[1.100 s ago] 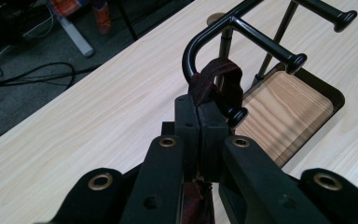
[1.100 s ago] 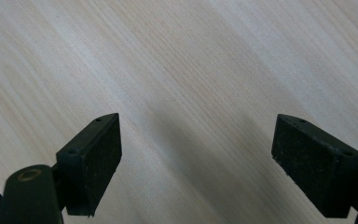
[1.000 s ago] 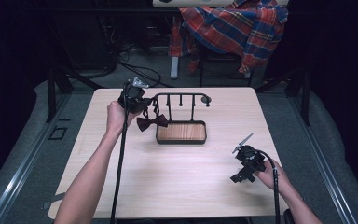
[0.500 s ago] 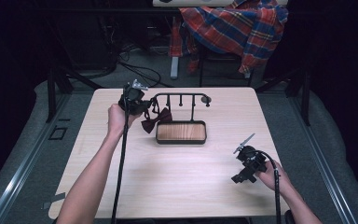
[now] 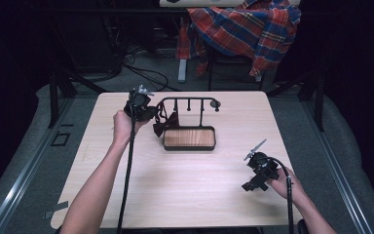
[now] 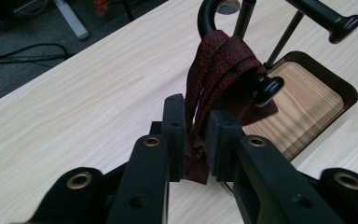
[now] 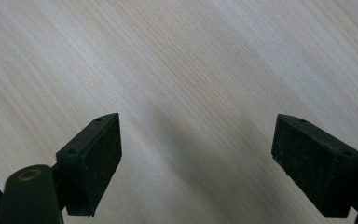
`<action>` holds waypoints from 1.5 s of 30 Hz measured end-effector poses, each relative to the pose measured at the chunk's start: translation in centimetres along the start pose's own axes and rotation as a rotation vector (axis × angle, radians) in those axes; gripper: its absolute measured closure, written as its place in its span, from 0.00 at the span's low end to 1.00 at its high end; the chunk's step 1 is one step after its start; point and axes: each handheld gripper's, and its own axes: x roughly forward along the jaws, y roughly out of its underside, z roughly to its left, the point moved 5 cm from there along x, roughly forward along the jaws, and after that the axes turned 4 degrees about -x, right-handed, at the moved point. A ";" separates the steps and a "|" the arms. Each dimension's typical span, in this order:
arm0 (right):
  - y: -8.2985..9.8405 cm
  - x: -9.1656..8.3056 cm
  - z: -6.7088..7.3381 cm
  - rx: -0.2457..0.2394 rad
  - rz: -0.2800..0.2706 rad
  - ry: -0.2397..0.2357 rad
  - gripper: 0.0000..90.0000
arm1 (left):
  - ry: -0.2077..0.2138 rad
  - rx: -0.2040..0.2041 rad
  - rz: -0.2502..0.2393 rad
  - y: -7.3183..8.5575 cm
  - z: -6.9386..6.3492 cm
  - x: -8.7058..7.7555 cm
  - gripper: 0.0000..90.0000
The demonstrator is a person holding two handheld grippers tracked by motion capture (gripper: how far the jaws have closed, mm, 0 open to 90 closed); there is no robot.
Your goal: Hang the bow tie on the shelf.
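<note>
Looking down on a pale wooden table (image 5: 175,195), with forearms reaching in from the near edge. Holding the left gripper (image 6: 195,135) at the far left part of the table, beside a black metal rack (image 5: 190,105) standing over a wooden-bottomed tray (image 5: 189,138). Pinching a dark red patterned tie (image 6: 214,74) between closed jaws, the fabric squeezed tight in the narrow gap. Draping the tie over the rack's end peg (a short black arm with a rounded knob), folded cloth hanging down on both sides of it and ending just past the jaws. Sitting just behind the tie in the left gripper view, the tray's wood grain and dark rim.

Resting the right gripper (image 5: 258,173) near the table's front right, well apart from the rack and tray. Spreading its jaws wide, nothing between them but bare wood grain. Trailing a black cable from each gripper toward the near edge. Hanging beyond the table, a red and blue plaid shirt (image 5: 248,29).
</note>
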 end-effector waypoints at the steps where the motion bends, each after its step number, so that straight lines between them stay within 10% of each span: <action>1: 0.0 0.0 0.0 0.000 -0.001 0.000 0.18 | 0.001 -0.001 0.003 0.0 0.0 0.0 0.84; 20: 0.0 -0.1 0.0 0.011 -0.022 -0.010 0.18 | -0.025 -0.012 0.012 0.7 -0.3 -2.7 0.20; 45: -0.1 -0.2 0.2 -0.005 -0.019 -0.009 0.18 | -0.001 -0.035 0.119 10.0 -1.5 -6.0 0.02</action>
